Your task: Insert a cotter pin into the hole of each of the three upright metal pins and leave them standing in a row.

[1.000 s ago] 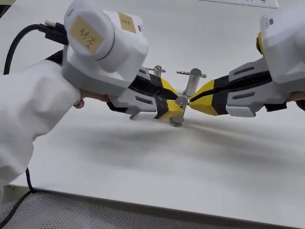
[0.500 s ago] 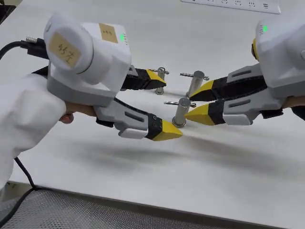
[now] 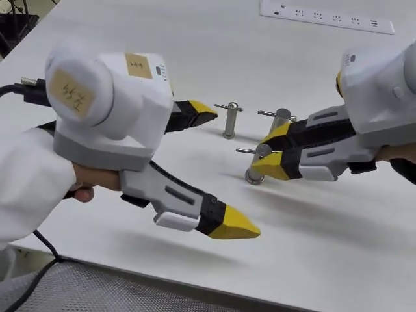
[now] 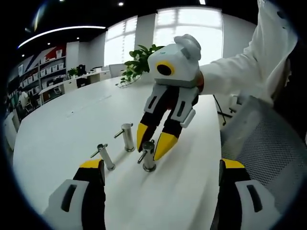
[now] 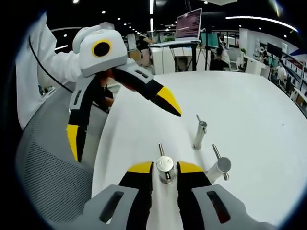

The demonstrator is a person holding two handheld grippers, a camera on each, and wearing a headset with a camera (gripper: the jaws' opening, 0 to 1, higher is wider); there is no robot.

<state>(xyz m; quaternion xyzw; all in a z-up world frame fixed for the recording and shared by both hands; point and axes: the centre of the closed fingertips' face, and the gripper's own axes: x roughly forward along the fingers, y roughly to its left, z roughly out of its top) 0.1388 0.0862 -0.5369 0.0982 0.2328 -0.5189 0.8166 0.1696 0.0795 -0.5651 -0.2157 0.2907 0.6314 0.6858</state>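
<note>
Three upright metal pins stand on the white table, each with a cotter pin through its top: a far left pin [image 3: 230, 121], a far right pin [image 3: 281, 119] and a near pin [image 3: 255, 164]. My right gripper [image 3: 270, 151] is shut on the near pin's top, just below its cotter pin [image 3: 246, 151]. In the right gripper view that near pin [image 5: 165, 170] sits between the jaws of the right gripper [image 5: 165, 166]. My left gripper [image 3: 224, 170] hangs wide open, drawn back to the left with nothing in it. The left gripper view shows the near pin [image 4: 148, 156] held by the right gripper [image 4: 152, 140].
A white power strip [image 3: 325, 16] lies at the far right of the table. The table's front edge runs along the bottom, with a grey perforated surface [image 3: 97, 292] below it. A black cable [image 3: 40, 242] trails from the left gripper.
My left gripper, shut at the near pin a second ago, has opened wide and drawn back to the left. The right gripper stays at the near pin, which now carries a cotter pin.
</note>
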